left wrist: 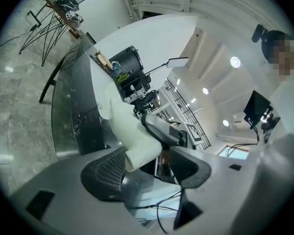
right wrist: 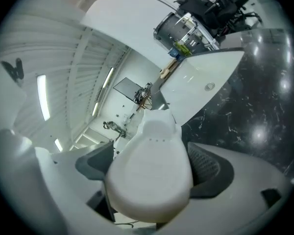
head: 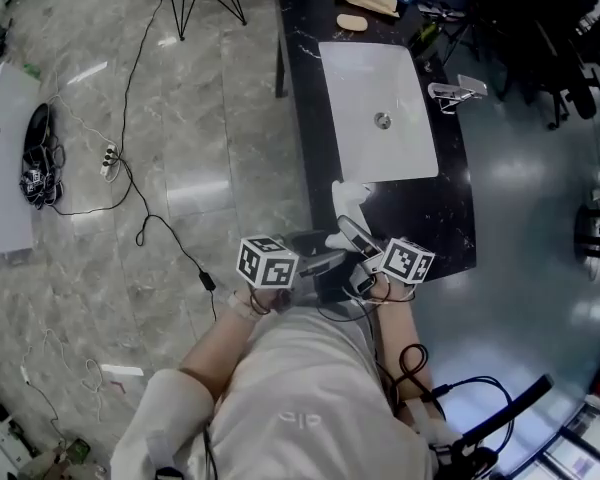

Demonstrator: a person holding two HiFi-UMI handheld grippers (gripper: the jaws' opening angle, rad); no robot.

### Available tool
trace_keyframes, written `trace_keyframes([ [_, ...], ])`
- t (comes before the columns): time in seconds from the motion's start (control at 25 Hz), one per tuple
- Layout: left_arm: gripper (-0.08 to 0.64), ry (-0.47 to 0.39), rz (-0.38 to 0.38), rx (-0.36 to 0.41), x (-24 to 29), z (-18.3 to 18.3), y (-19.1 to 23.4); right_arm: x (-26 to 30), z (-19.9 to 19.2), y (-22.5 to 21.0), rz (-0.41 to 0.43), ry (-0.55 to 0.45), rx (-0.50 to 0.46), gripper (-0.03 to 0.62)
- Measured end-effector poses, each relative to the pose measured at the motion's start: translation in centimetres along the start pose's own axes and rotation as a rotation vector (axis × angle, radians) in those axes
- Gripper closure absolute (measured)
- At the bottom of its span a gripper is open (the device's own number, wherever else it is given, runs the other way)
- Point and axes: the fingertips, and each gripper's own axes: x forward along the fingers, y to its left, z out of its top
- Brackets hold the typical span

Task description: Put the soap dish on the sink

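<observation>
The right gripper is clamped on the white, rounded plastic soap dish, which fills the gap between both pads and juts out toward 12 o'clock. The left gripper, at the right one's 9 o'clock in the head view, has its jaws wide apart, with the dish's edge just beside one pad and not pressed. The dish hangs over the near edge of the black marble counter. Farther on, at 12 o'clock, lies the white rectangular ceramic sink, well apart from the dish.
</observation>
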Motion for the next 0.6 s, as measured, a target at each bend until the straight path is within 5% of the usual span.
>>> trace_keyframes([
  [0.6,0.295,0.036,0.085,-0.041,0.1,-1.6,5.4,4.8,-2.3,-1.2,-0.281,0.248,-0.461,0.143],
])
